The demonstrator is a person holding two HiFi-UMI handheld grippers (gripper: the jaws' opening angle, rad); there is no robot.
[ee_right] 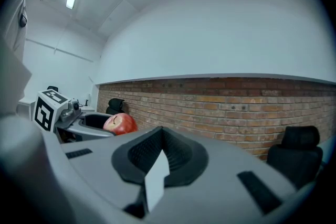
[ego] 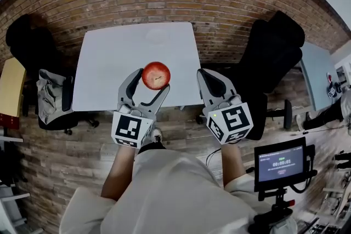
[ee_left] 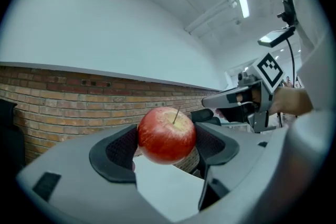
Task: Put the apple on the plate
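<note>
A: Item 1, round red apple (ego: pixel 156 75)?
B: Centre frame, pinched in left gripper (ego: pixel 150 82), above white rectangular table (ego: pixel 104 68). Right gripper (ee_right: pixel 160 150): pressed together, empty.
A: Progress?
B: Lifted. Setting on plate remains, and the plate is indistinct.

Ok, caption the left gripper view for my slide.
Red apple gripped stem-up in the left claw, brick wall behind, right claw off to the side.
</note>
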